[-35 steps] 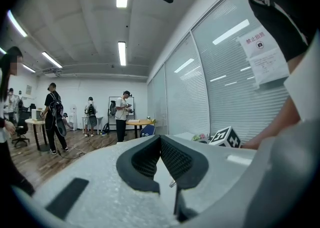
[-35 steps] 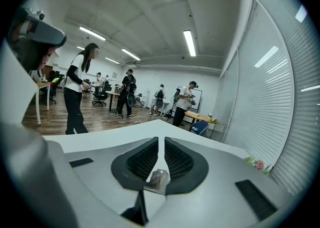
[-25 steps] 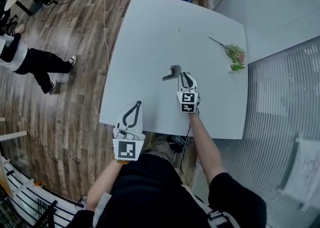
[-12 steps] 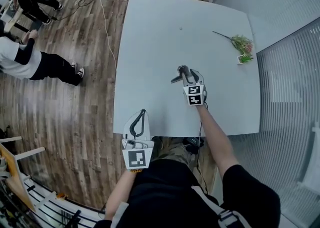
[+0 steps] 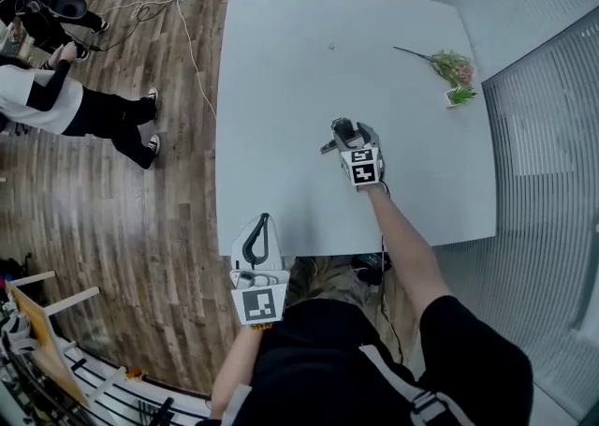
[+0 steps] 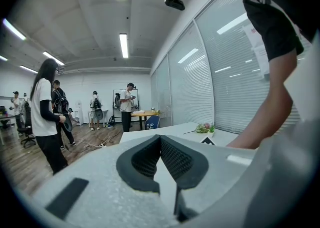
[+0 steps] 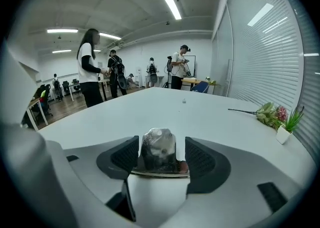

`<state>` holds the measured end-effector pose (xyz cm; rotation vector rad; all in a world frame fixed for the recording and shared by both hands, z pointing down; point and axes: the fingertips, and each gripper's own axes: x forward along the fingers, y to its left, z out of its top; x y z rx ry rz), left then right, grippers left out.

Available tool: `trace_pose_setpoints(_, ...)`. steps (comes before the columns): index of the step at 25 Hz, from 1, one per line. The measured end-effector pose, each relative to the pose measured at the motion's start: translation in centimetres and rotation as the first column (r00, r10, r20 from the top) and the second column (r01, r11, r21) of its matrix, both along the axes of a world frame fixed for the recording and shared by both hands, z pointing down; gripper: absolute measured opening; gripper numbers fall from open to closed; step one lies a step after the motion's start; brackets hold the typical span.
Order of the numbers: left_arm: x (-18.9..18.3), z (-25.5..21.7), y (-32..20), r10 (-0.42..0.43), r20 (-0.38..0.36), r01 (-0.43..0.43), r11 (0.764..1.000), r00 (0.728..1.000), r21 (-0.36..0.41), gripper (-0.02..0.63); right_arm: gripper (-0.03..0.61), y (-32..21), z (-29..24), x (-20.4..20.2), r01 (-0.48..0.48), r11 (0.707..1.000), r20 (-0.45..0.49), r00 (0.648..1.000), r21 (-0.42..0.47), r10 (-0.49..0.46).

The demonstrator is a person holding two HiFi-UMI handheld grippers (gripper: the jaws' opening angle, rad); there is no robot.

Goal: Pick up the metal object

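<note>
Metal object between the parted jaws of the right gripper, near the middle of the table

The metal object [image 7: 158,150] is seen upright on a flat base on the white table [image 5: 281,59], closer to the near edge than to the far one. One end is pointed toward the left edge, and the long axis seems slanted toward the near-left corner. It is flanked by the right gripper [image 5: 345,130], whose jaws have just been opening, and a small gap is left at each pad. The left gripper [image 6: 160,142] is held at the near edge, its jaws closed together and empty. A flower sprig [image 5: 449,66] is laid by the right edge, and a small item [image 5: 330,46] toward the far edge. Nothing is placed close around the object.
</note>
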<state>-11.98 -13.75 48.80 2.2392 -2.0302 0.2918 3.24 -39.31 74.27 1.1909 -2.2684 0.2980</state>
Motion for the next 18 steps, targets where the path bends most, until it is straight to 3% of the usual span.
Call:
trace_pose_setpoints(7, -0.4, 0.9, 0.0, -0.015, 0.003, 0.015, 1.0, 1.0, -0.025, 0.005, 0.328, -0.9, 1.8, -0.7, -0.001, 0.999, -0.002, 1.0, -0.041, 0.001)
trace_pose_setpoints(18, -0.4, 1.4, 0.3, -0.029, 0.008, 0.029, 0.999, 1.0, -0.033, 0.005, 0.313, -1.5, 2.1, -1.2, 0.002, 0.997, -0.082, 0.997, -0.077, -0.008)
